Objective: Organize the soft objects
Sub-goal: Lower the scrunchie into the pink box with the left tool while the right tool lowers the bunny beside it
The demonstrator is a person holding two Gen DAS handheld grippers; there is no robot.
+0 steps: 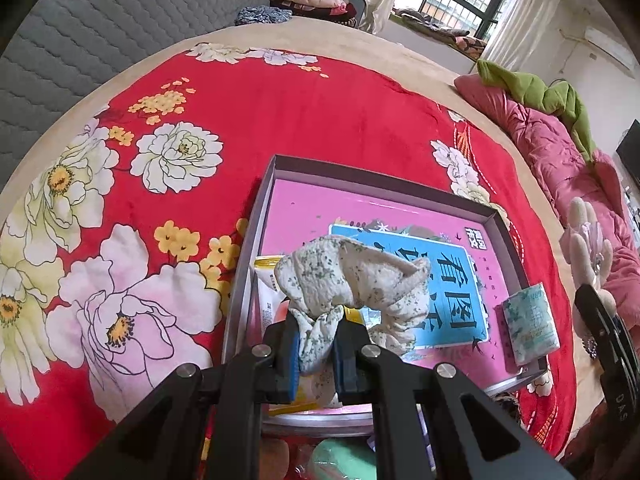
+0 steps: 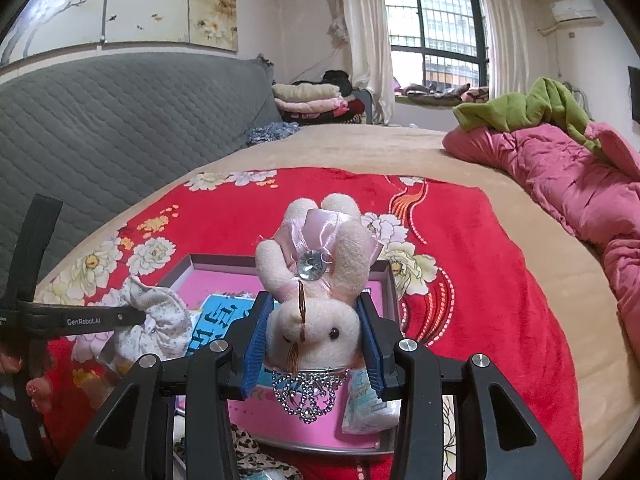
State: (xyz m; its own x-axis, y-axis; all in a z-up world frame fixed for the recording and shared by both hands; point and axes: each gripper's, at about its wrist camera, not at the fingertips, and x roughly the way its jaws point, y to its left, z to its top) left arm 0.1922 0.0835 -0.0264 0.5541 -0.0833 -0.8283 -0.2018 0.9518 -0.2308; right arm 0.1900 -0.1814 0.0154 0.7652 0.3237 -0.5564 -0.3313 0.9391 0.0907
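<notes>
- Left gripper up close, clamped tight on a floral cloth; the bunched end sits between the blue pads and the rest balloons up over the box.
- Right gripper is closed on a plush bunny, squeezing its head from both sides, feet pointing away from the camera, a gem on its pink bow.
- Below the bunny's head hangs a rhinestone tiara, over the box's near edge.
- Both toys are held above the open box, pink inside, with a blue book lying flat in it.
- Tissue pack lies in the box's near right corner; a yellow packet sits by the left wall.
- Box rests on a red flowered blanket, spread over a tan bed.
- Pink quilt and green garment are heaped along the bed's right side, well apart from the box.
</notes>
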